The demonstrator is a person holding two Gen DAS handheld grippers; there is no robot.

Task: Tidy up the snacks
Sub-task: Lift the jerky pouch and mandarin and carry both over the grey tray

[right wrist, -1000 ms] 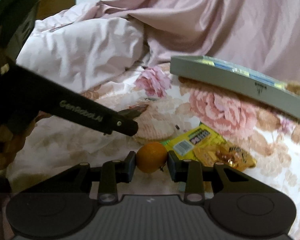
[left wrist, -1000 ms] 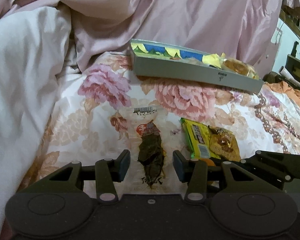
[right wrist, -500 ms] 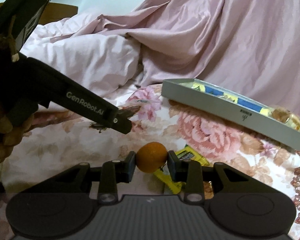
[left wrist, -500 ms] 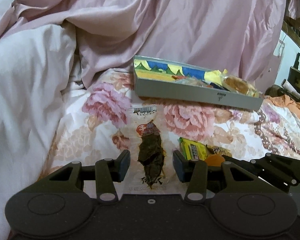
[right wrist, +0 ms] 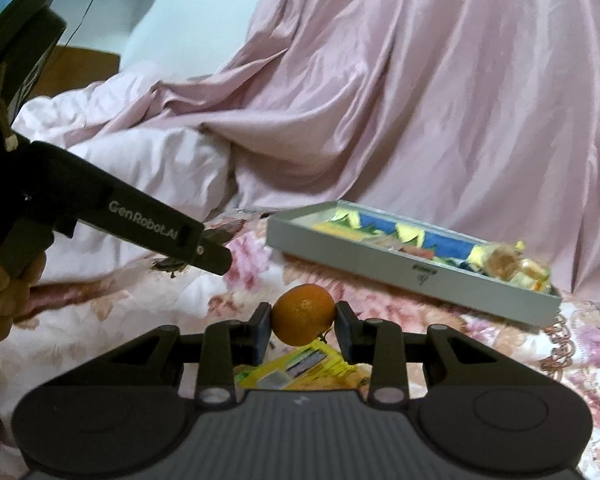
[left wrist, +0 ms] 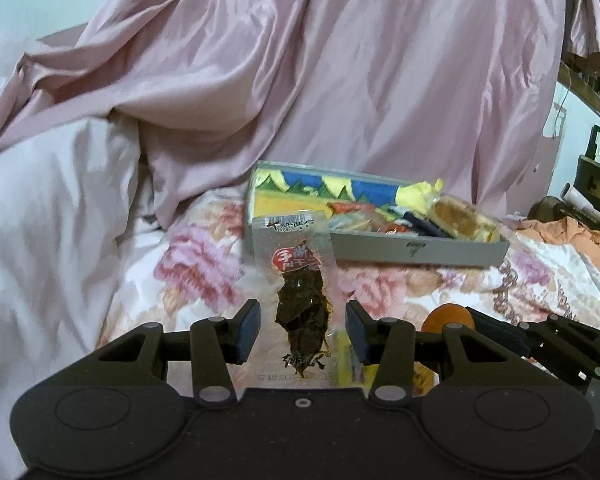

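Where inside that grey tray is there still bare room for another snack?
The tray looks bare at its left end, where the painted yellow floor shows beside the left wall. Its middle and right end are crowded with wrapped snacks. The near wall hides part of the floor.

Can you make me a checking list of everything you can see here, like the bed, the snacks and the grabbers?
Surface: flowered bedspread, rumpled.
Job's things: grey tray with snacks inside; orange; clear packet of dark snack; yellow packet lying on the bedspread.
Clutter: orange cloth at the far right.
Grippers: right gripper shut on the orange; left gripper shut on the clear packet, which is lifted off the bed.
Cables: thin cord on the wall.
Surroundings: pink sheet, white quilt, wooden furniture.
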